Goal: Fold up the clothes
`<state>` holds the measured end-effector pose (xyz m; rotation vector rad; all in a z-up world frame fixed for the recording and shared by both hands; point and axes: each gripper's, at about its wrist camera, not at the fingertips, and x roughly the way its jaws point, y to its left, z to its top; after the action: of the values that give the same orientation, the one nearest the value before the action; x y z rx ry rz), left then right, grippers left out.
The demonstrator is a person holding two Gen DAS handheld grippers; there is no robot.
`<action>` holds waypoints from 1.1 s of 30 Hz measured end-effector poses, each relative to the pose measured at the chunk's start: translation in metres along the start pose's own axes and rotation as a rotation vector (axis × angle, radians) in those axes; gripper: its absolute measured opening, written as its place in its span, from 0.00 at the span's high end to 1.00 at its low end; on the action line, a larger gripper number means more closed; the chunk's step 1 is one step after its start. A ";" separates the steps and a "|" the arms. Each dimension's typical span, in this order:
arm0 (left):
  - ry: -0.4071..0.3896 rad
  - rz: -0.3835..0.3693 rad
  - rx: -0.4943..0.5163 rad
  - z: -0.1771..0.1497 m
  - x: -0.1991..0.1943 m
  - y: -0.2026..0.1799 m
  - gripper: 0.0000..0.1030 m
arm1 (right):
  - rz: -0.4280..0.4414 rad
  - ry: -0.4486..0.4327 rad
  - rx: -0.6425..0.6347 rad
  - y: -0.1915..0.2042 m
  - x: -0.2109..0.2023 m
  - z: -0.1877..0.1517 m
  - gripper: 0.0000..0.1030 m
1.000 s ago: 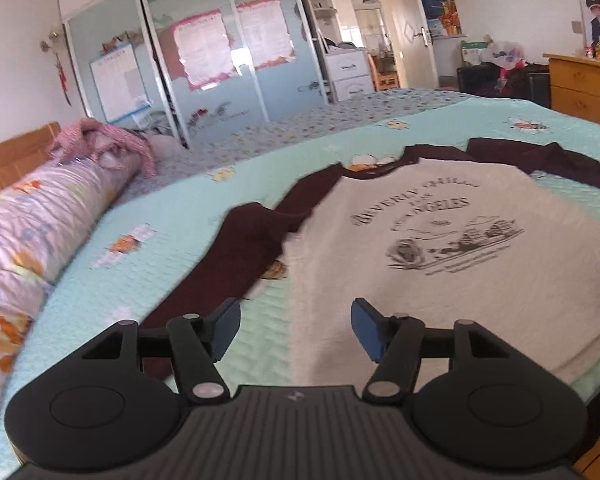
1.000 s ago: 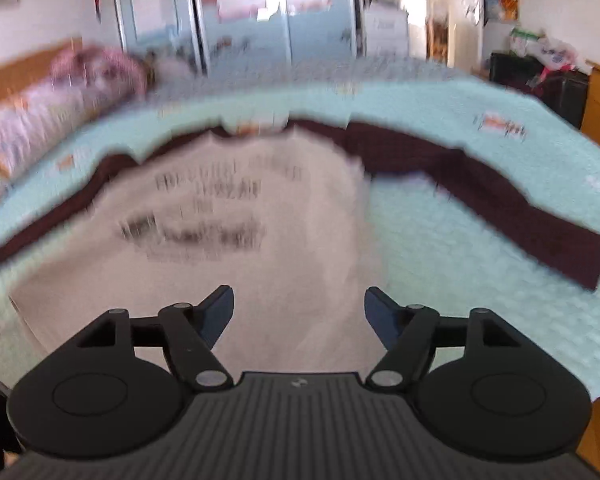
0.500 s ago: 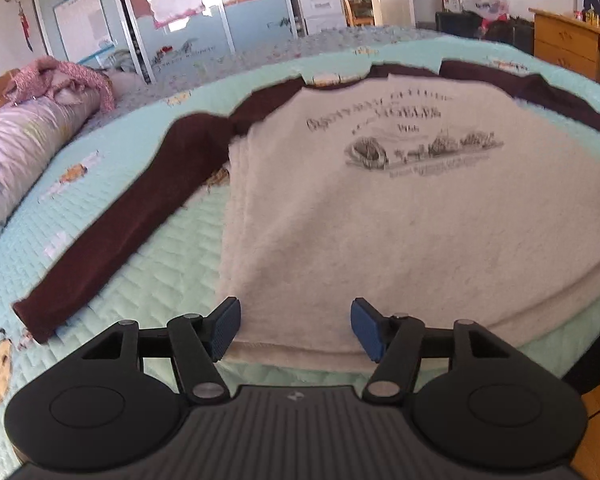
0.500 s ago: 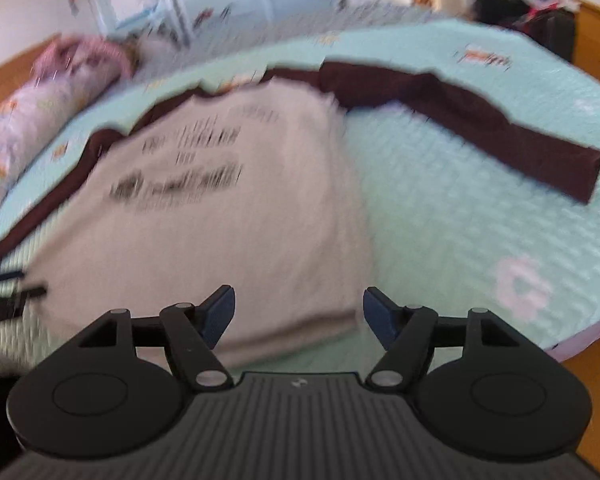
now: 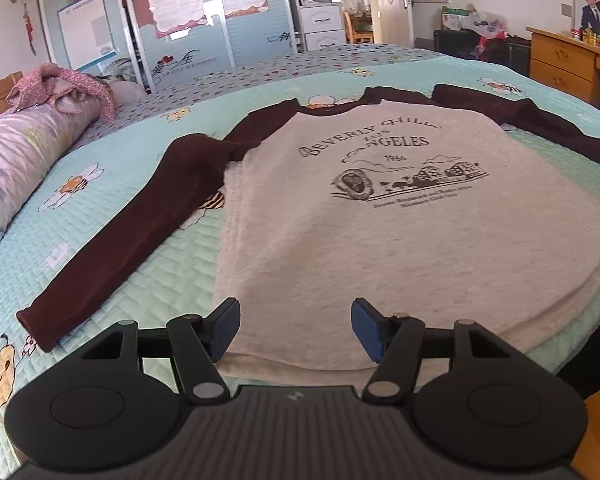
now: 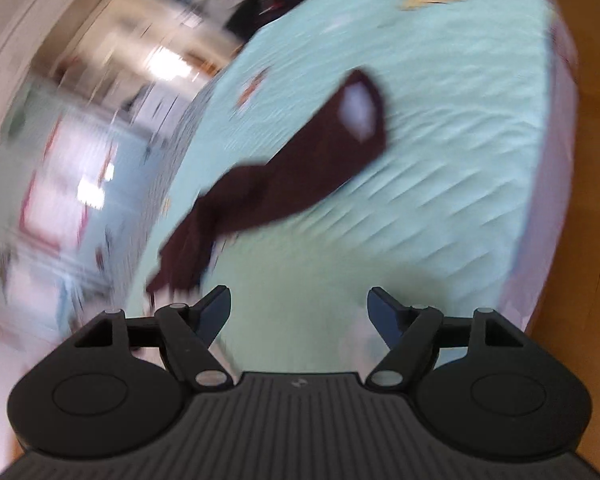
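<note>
A grey long-sleeved shirt [image 5: 400,216] with dark maroon sleeves and a printed chest lies flat, front up, on the mint quilt. Its left sleeve [image 5: 140,220] stretches toward the near left. My left gripper [image 5: 296,326] hovers open just above the shirt's bottom hem, nothing between its blue pads. The right wrist view is blurred and strongly rolled. There my right gripper [image 6: 299,314] is over bare quilt, its jaws opening and empty. The shirt's right maroon sleeve [image 6: 284,176] lies ahead of it, cuff end farthest away.
A long floral bolster [image 5: 24,152] with a pink garment [image 5: 60,84] lies along the left side of the bed. Mirrored wardrobe doors [image 5: 172,28] stand behind. A wooden desk [image 5: 568,60] is at the right. The bed's edge and wooden floor [image 6: 596,160] show on the right.
The right gripper swept off the shirt's body to the right sleeve side and rolled sharply. The left gripper dipped toward the hem and now holds nearly still.
</note>
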<state>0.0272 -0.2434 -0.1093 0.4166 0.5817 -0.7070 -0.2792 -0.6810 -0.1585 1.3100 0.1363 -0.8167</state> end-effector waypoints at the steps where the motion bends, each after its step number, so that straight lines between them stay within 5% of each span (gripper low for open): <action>1: -0.002 -0.004 0.004 0.002 -0.001 -0.002 0.38 | -0.001 0.003 0.024 -0.003 0.001 0.003 0.26; 3: -0.007 -0.018 0.011 0.006 -0.001 -0.007 0.37 | -0.007 0.012 0.026 -0.003 0.003 0.005 0.26; 10: -0.005 -0.065 0.022 0.020 -0.004 -0.024 0.35 | -0.069 0.134 -0.373 0.080 0.011 -0.048 0.26; 18: 0.039 -0.093 -0.108 0.035 -0.008 -0.021 0.33 | -0.133 0.225 -0.777 0.175 0.006 -0.119 0.19; 25: 0.046 -0.094 -0.191 0.049 -0.020 -0.013 0.31 | -0.197 0.234 -0.944 0.215 0.002 -0.164 0.19; 33: 0.037 -0.107 -0.221 0.058 -0.029 -0.010 0.30 | -0.177 0.228 -1.008 0.241 -0.013 -0.187 0.19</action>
<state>0.0232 -0.2680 -0.0485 0.1941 0.7136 -0.7292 -0.0787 -0.5020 -0.0137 0.4254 0.7509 -0.5982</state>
